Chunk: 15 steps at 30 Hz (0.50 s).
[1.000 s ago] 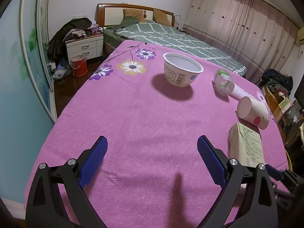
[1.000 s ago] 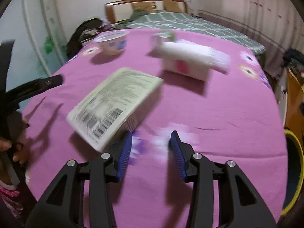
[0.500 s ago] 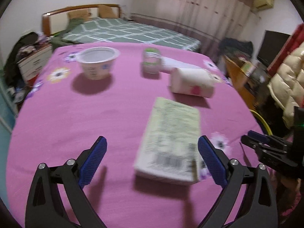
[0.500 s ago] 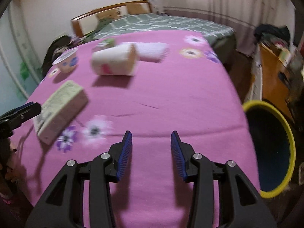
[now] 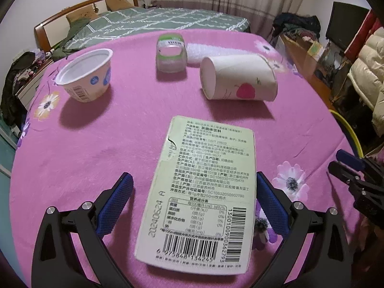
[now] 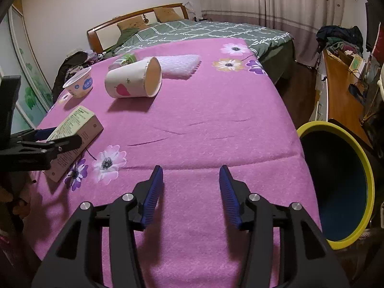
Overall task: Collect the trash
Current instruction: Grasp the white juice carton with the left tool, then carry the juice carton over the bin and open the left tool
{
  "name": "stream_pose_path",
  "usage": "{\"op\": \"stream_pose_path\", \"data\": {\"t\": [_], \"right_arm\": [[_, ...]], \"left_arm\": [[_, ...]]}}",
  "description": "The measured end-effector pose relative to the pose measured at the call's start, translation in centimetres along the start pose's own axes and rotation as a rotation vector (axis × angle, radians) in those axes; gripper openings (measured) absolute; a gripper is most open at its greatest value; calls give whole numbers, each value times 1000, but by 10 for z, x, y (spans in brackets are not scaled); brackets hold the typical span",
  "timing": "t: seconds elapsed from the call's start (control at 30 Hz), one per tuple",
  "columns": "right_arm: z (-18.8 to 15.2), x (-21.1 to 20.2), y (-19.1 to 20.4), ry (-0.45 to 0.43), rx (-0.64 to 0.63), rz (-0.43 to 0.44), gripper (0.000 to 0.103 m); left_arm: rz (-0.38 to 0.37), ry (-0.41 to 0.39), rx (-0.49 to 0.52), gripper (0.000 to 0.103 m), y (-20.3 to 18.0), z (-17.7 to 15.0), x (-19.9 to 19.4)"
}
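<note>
A pale green carton (image 5: 204,192) with a barcode lies flat on the pink cloth (image 5: 120,132). My left gripper (image 5: 194,177) is open wide and straddles it: the right pad sits close to the carton's edge and a gap shows at the left pad. Beyond it are a paper cup (image 5: 240,79) on its side, a yogurt tub (image 5: 86,76), a small green-labelled bottle (image 5: 171,52) and a white towel (image 5: 208,52). My right gripper (image 6: 190,168) hovers over bare cloth near the front edge, its jaws opening with nothing between them. A yellow-rimmed bin (image 6: 319,123) stands to its right.
The table's right edge drops to the bin and a wooden desk (image 6: 340,91) with clutter. A green-quilted bed (image 6: 204,31) lies behind the table. In the right wrist view the left gripper (image 6: 48,141) shows at the carton (image 6: 76,132).
My left gripper swung right from in front of the yogurt tub to straddle the carton. My right gripper swung right, away from the carton toward the bin, and its jaws widened a little.
</note>
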State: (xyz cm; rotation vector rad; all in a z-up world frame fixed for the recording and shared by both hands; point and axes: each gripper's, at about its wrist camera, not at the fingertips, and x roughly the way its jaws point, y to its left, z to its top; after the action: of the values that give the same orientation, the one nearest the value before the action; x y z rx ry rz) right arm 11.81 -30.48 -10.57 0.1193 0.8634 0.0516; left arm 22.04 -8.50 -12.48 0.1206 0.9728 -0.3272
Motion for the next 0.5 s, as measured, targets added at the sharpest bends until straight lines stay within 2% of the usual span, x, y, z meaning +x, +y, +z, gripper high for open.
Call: {"op": "stream_pose_path", "data": {"t": [0.1,0.2,0.3,0.5], "right_arm": [[1,0,1,0,-3,-3,48],[0,0,1,0,-5,-3,48],[0,0,1,0,-3,-6,48],[1,-3,-8,-5,19,-15,48]], "left_arm": [[13,13,12,94,-2,1,8],[30,9,27,86,-5,3,8],[33,6,25,72,-5,6,7],[20,-24,21,71,-10,13,-4]]}}
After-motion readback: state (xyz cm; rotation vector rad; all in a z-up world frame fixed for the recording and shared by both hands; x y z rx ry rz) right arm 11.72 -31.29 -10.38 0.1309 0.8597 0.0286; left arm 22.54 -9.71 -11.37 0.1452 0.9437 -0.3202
